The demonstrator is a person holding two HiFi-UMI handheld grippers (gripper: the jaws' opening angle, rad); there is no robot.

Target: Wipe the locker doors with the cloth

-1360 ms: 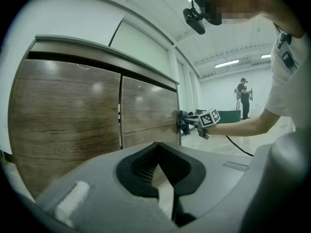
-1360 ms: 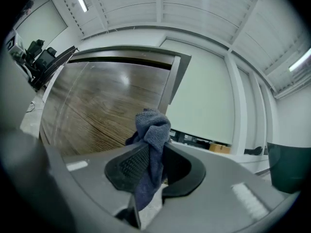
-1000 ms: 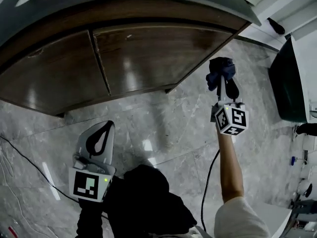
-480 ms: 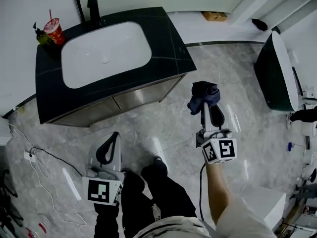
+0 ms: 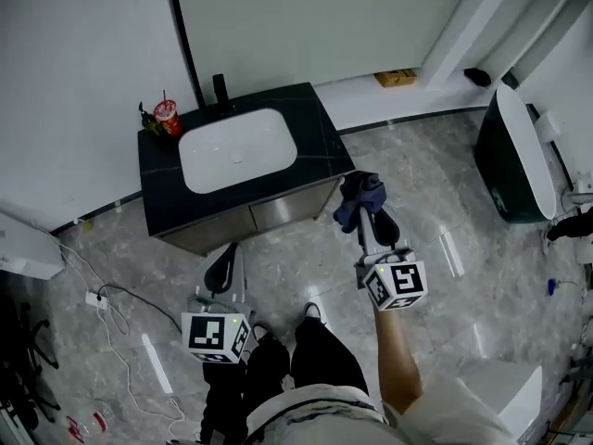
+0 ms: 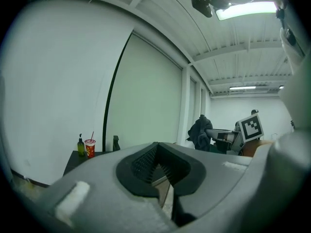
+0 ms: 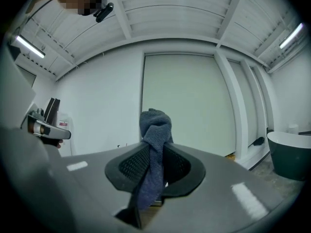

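Cloth (image 7: pixel 155 123) sits pinched in right tongs (image 7: pixel 154 152); left tongs (image 6: pixel 156 155) closed, empty.

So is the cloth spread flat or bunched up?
Bunched up: the cloth is a dark twisted wad pinched between the fingers of the right gripper, one tail hanging down.

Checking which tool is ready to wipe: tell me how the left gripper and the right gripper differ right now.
The right gripper is clamped on a dark blue cloth, while the left gripper is shut on nothing. The right gripper has cloth bunched beyond its tips; the left gripper's tips are bare. In the head view the right gripper sits higher in the picture than the left gripper. Both carry a marker cube.
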